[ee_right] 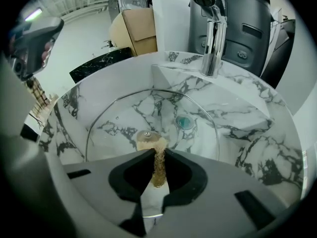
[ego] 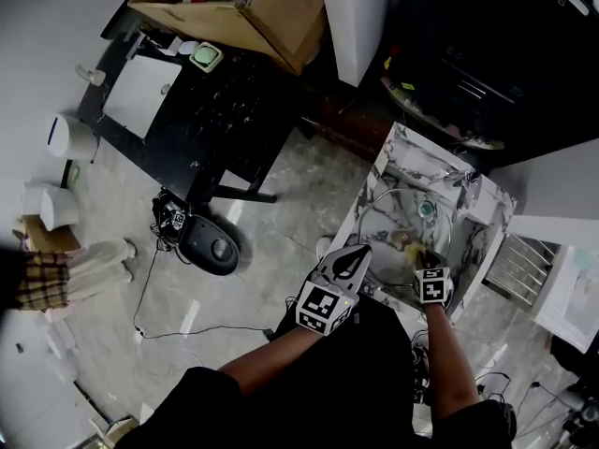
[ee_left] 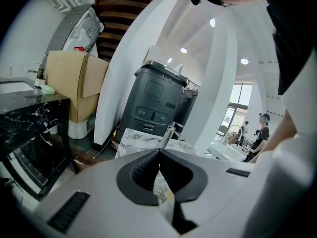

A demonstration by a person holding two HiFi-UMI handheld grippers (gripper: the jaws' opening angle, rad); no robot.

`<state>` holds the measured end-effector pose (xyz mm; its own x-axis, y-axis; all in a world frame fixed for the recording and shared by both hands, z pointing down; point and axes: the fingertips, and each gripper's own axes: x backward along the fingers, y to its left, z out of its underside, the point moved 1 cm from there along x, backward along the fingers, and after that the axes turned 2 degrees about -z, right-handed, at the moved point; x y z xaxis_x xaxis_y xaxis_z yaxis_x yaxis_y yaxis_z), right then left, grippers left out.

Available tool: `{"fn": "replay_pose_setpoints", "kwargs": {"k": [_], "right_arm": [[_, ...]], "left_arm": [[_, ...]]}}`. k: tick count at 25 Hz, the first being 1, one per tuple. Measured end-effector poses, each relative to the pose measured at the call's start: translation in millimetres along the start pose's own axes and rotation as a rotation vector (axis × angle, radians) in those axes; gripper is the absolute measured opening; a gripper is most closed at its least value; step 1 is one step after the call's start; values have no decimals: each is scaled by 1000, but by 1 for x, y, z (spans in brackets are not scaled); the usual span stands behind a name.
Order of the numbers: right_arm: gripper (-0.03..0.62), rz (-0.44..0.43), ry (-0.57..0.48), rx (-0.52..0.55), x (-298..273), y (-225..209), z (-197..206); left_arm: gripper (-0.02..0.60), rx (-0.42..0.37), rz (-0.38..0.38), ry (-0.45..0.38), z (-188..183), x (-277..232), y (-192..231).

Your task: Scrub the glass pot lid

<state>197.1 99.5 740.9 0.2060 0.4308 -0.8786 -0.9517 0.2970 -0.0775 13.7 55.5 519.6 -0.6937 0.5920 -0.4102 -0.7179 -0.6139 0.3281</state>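
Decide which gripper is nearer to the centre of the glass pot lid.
Right. The right gripper holds a tan scrubbing pad against the glass pot lid beside its centre. The left gripper, jaws shut, is out by the lid's left edge.

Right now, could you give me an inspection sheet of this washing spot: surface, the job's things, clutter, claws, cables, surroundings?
Surface: marble sink, faucet at the back, green drain.
Job's things: glass lid lying in the sink; tan scourer.
Clutter: nothing seen in the sink.
Claws: right claw shut on the scourer, whose tip meets the lid by its knob; left claw shut, nothing in it.
Cables: black cable across the floor.
Surroundings: black table, cardboard box, grey bin.
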Motion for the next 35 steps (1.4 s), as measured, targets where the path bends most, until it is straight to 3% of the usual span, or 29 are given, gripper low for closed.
{"fn": "replay_pose_setpoints", "kwargs": {"k": [9, 35], "right_arm": [[64, -82, 36, 34, -4, 23, -6], [64, -178, 69, 91, -22, 80, -32]], "left_arm": [[17, 12, 3, -3, 1, 6, 8], [16, 9, 61, 21, -2, 14, 39]]}}
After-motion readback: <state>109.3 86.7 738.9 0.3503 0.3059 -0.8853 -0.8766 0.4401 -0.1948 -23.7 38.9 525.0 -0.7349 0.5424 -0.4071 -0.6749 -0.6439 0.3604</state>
